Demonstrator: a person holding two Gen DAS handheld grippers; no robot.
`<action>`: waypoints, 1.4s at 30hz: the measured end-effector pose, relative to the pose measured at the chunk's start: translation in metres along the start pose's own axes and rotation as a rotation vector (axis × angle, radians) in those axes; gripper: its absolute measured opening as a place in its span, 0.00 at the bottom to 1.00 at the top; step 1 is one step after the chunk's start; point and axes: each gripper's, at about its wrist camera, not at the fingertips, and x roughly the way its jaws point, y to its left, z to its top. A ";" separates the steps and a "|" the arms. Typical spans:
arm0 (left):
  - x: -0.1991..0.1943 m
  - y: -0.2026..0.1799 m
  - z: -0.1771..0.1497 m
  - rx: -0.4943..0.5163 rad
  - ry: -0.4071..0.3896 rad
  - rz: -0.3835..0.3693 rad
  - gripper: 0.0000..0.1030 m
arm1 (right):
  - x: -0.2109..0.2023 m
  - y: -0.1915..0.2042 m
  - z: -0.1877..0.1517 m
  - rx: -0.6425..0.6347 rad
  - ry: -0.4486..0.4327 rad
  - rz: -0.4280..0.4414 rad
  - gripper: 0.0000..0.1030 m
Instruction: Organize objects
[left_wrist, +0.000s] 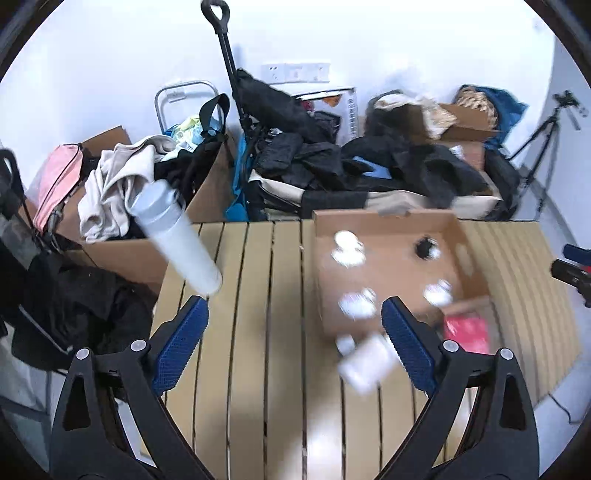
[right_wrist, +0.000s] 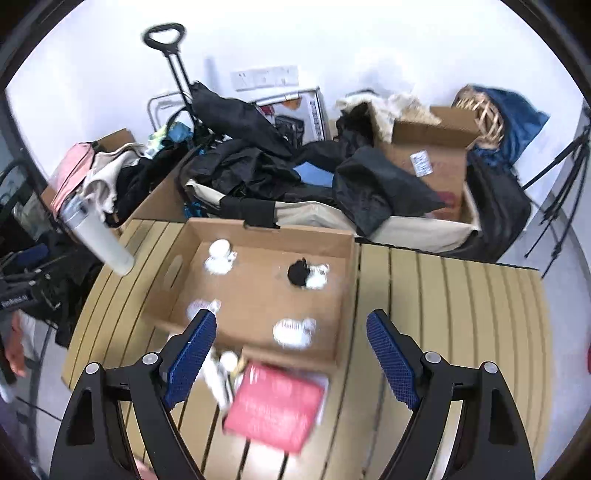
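Cardboard box contents blur; pink packet hides its front edge.

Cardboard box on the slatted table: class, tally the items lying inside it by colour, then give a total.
Inside the cardboard box, as the right wrist view shows it:
White items: 4
Black items: 1
Total: 5
Blur hides what each item is.
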 end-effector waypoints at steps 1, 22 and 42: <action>-0.018 0.000 -0.017 0.003 -0.012 -0.018 0.93 | -0.012 0.000 -0.013 0.001 -0.007 -0.004 0.84; -0.050 -0.056 -0.241 -0.043 0.104 -0.440 1.00 | -0.070 0.049 -0.298 0.124 -0.137 0.108 0.84; 0.167 -0.178 -0.123 0.063 0.180 -0.559 0.52 | 0.114 -0.043 -0.178 0.307 -0.030 0.175 0.46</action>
